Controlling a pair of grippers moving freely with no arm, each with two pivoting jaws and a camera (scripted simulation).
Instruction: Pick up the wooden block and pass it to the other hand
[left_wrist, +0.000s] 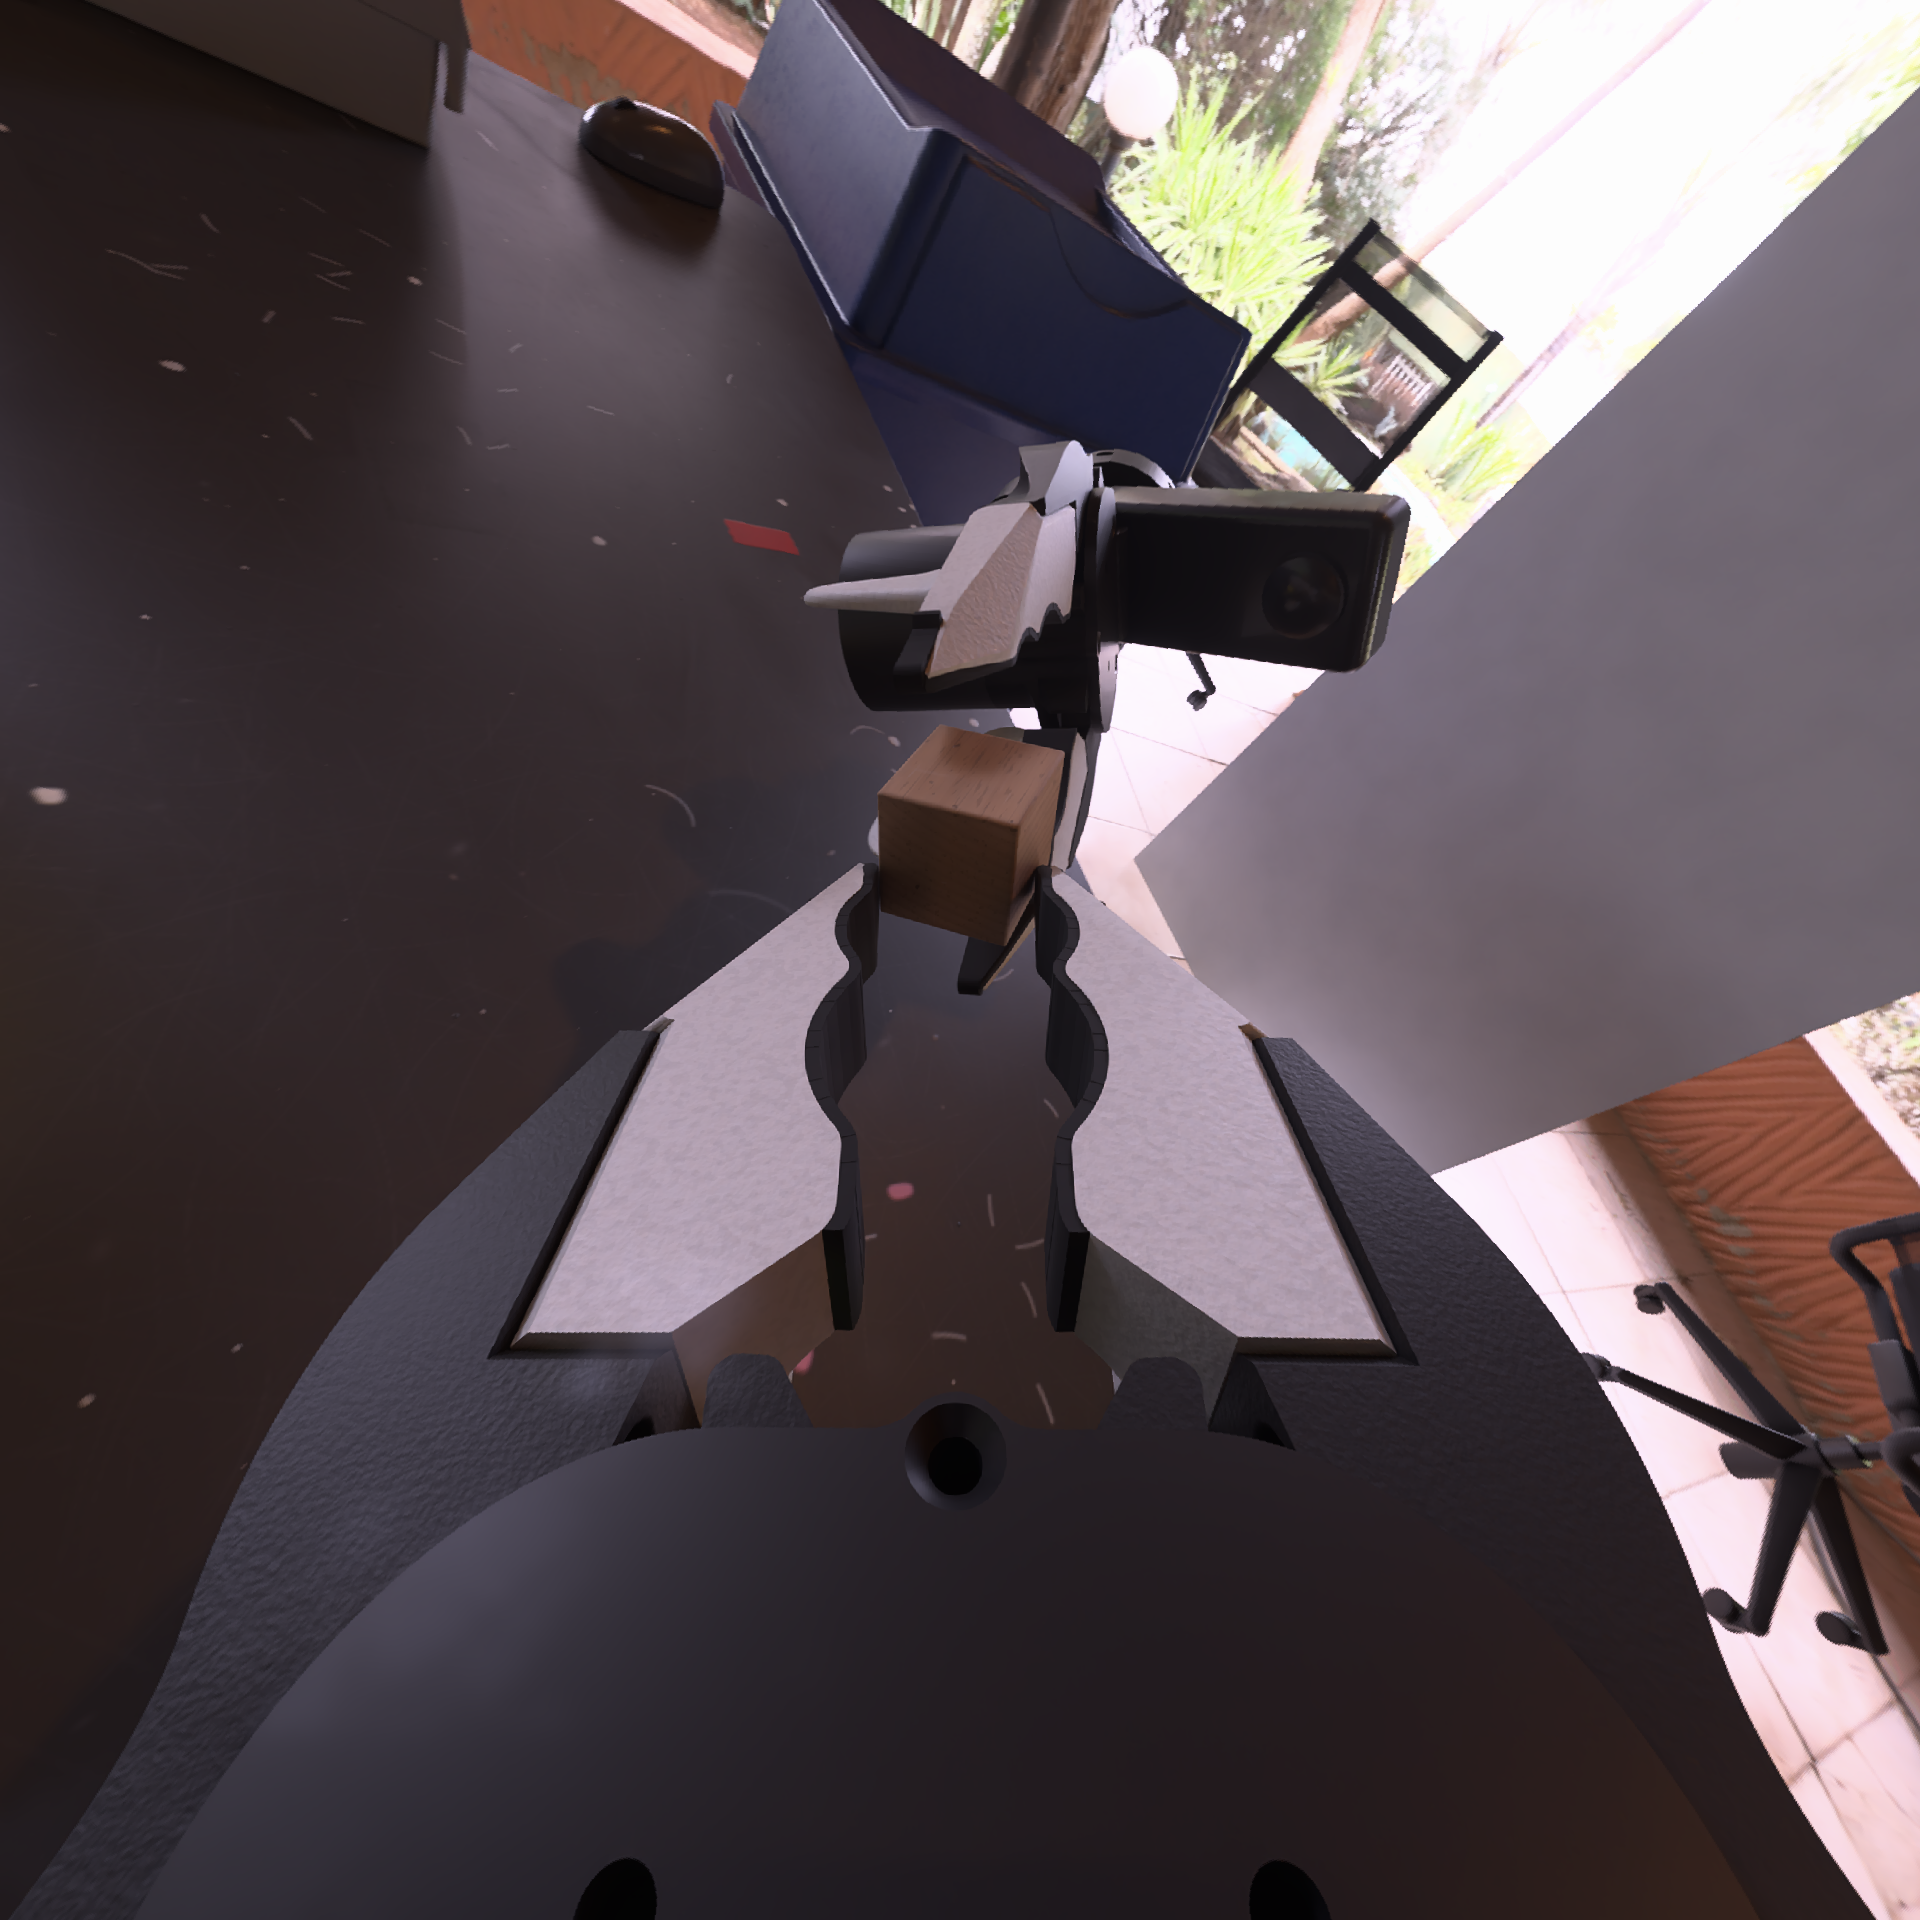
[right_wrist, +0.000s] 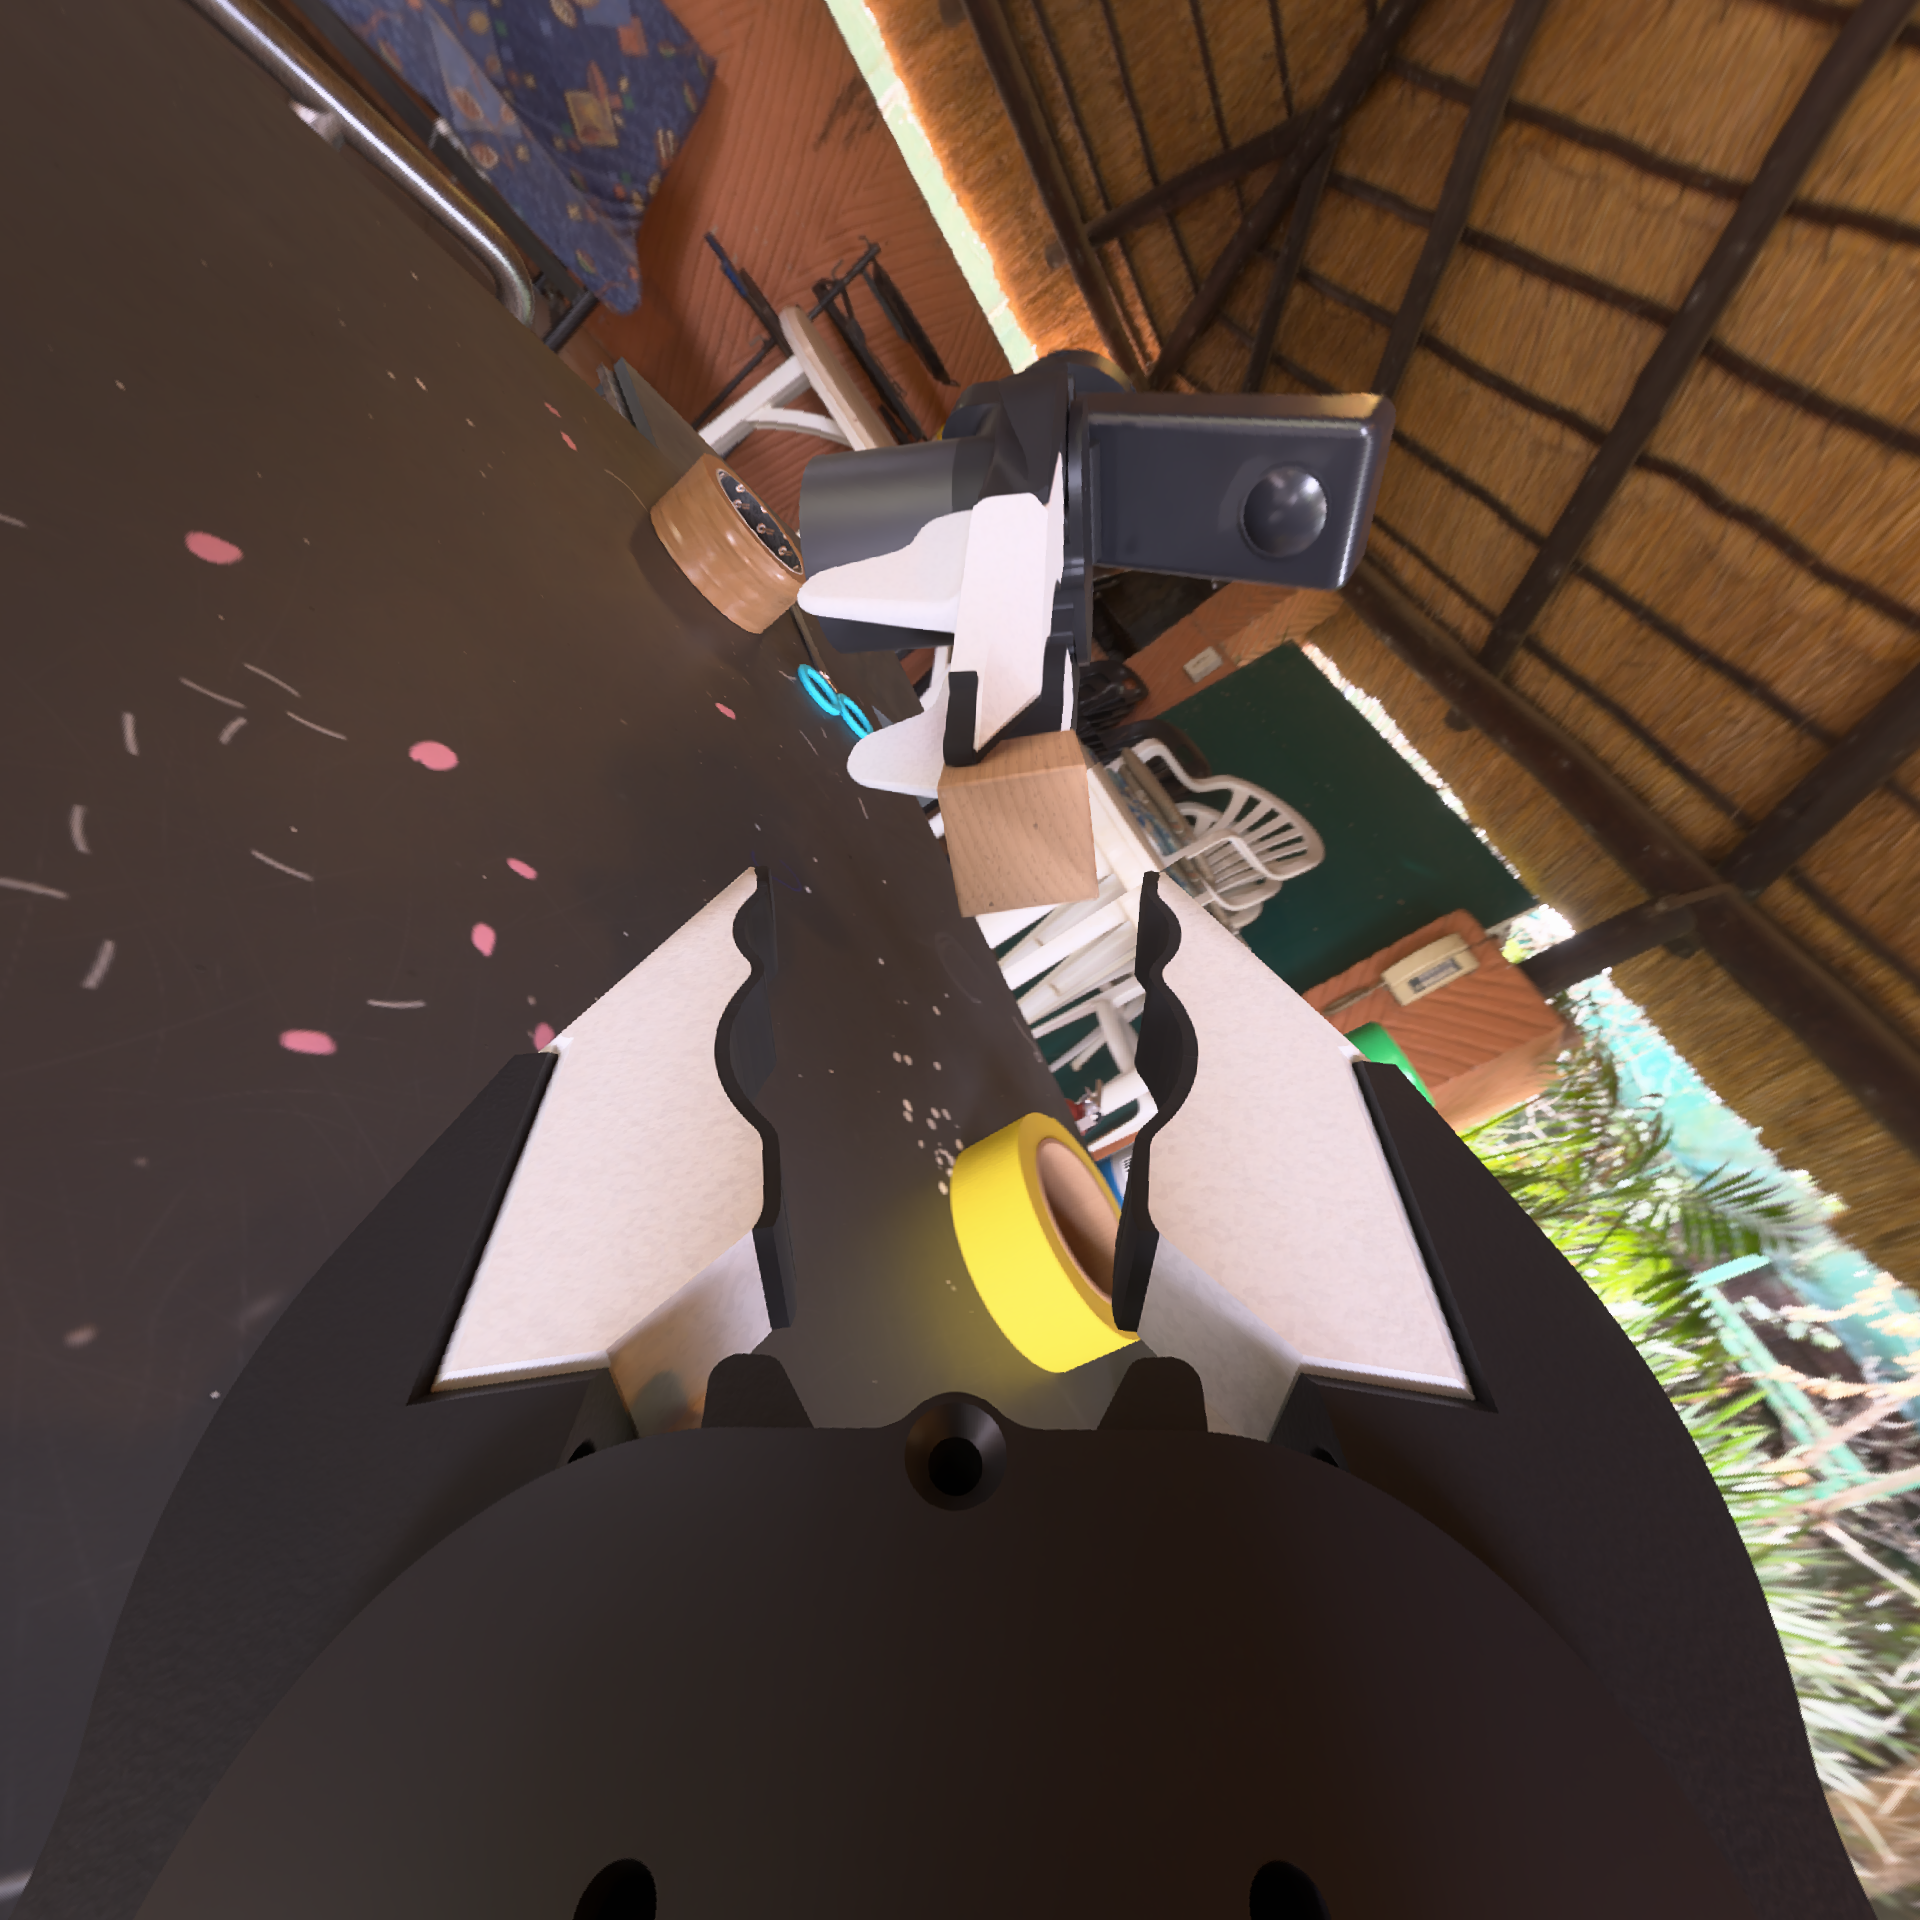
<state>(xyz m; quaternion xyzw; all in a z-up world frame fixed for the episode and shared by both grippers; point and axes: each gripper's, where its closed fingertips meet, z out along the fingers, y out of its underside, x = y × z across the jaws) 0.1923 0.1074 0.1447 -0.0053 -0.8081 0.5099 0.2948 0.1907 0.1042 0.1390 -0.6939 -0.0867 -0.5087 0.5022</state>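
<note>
The wooden block (left_wrist: 961, 831) is a small light-brown cube held in the air above the dark table (left_wrist: 364, 623). My left gripper (left_wrist: 956, 883) is shut on it at the fingertips. My right gripper (right_wrist: 953, 883) is open wide, facing the left one. The block (right_wrist: 1018, 831) sits just past its fingertips, in line with the gap. In the left wrist view the right gripper (left_wrist: 1029, 883) comes in from above, with one dark finger (left_wrist: 987, 951) under the block and one behind it. In the right wrist view the left gripper (right_wrist: 992, 753) grips the block's far end.
A blue open box (left_wrist: 987, 260), a black mouse-like object (left_wrist: 649, 145) and a white box (left_wrist: 312, 62) stand at the table's far side. A grey panel (left_wrist: 1558, 727) is at the right. A brown tape roll (right_wrist: 727, 551), blue-handled scissors (right_wrist: 831, 707) and a yellow tape roll (right_wrist: 1039, 1247) lie near the table edge.
</note>
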